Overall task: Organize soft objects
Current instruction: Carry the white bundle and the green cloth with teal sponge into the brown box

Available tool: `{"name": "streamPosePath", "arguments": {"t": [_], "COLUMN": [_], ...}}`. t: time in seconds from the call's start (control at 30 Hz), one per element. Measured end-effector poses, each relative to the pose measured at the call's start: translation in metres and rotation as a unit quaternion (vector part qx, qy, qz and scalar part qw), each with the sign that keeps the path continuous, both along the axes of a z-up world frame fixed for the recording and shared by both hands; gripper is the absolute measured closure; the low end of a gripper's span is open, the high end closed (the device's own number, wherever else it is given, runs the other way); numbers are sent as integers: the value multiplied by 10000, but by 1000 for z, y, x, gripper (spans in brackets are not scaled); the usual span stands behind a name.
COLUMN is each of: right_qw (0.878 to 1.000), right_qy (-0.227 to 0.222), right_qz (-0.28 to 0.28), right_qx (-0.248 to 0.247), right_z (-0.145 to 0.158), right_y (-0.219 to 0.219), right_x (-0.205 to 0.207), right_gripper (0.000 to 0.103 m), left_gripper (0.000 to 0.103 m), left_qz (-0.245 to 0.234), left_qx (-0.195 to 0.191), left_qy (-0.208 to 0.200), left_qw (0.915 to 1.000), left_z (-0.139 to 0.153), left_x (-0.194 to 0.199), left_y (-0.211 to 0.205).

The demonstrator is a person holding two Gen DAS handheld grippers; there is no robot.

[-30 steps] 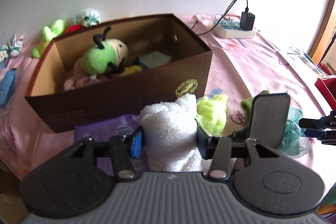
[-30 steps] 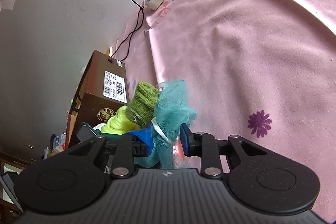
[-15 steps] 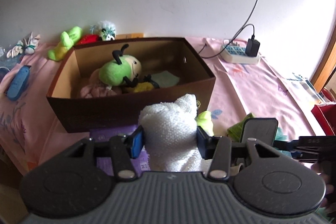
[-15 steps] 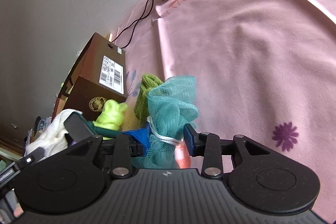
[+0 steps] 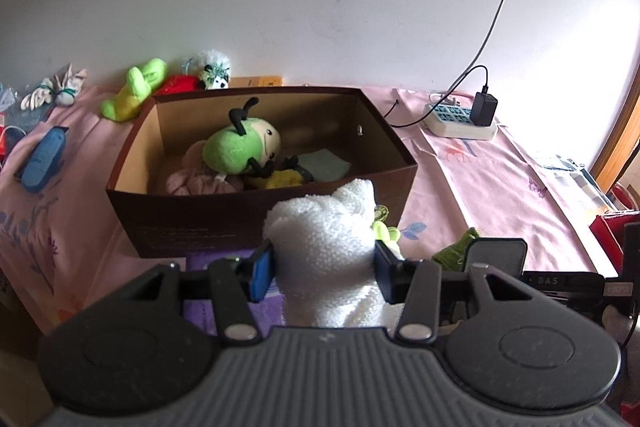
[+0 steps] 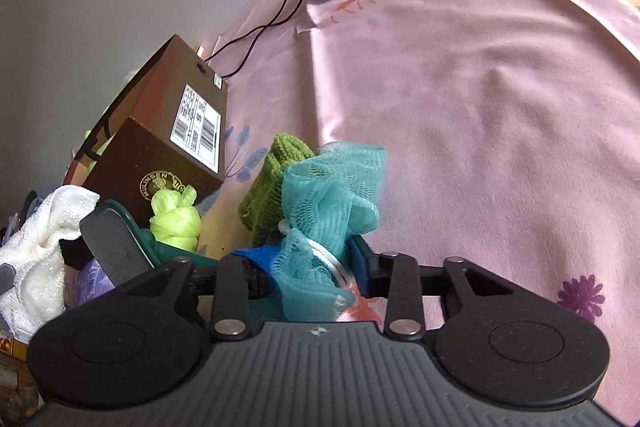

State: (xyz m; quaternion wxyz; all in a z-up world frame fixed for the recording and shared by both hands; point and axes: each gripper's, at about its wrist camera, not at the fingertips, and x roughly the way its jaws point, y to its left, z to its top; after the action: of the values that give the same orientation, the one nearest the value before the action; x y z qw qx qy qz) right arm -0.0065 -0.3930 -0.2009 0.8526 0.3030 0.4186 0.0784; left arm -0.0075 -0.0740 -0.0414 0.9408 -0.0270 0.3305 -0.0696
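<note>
My left gripper [image 5: 323, 269] is shut on a white fluffy towel [image 5: 324, 227], held just in front of the open brown box [image 5: 240, 223]. Inside the box lie a green plush bug [image 5: 240, 151], a pink soft item and a pale green cloth. My right gripper [image 6: 314, 271] has a teal mesh bath pouf [image 6: 336, 187] between its pads, and the jaws are closing on it. Beside the pouf lie a green knitted piece [image 6: 272, 187] and a neon yellow-green soft item [image 6: 176, 219], close to the box [image 6: 168, 155]. The towel [image 6: 36, 227] shows at the left edge.
A power strip [image 5: 460, 117] with a black charger and cable sits at the back right of the pink cloth. Behind and left of the box lie a green plush toy [image 5: 136, 91], other small toys and a blue object [image 5: 42, 159]. A purple item [image 5: 208, 259] lies under my left gripper.
The left gripper has risen with the towel, so more of the box's inside shows. The right gripper has rolled and shifted with the teal pouf, which now stands clear of the green knitted piece.
</note>
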Motion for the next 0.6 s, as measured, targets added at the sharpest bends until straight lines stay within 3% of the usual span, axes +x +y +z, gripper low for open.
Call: {"name": "streamPosePath", "arguments": {"t": [0.1, 0.37, 0.6], "right_qw": [9996, 9908, 9842], "right_qy": [-24, -76, -1036], "right_qz": [-167, -957, -1057], "right_qx": [217, 953, 976], "right_z": [0, 25, 99], "right_y": [-8, -35, -36], "right_x": [-7, -34, -30], "right_gripper": [103, 103, 103], "left_gripper": [53, 53, 53], "left_qz": [-71, -320, -395], "left_qx": [-47, -271, -519], "left_qy": [-33, -119, -328], "left_qw": [10000, 9990, 9973], "left_z": [1, 7, 20], "left_x": [4, 19, 44], "left_y": [7, 34, 62]}}
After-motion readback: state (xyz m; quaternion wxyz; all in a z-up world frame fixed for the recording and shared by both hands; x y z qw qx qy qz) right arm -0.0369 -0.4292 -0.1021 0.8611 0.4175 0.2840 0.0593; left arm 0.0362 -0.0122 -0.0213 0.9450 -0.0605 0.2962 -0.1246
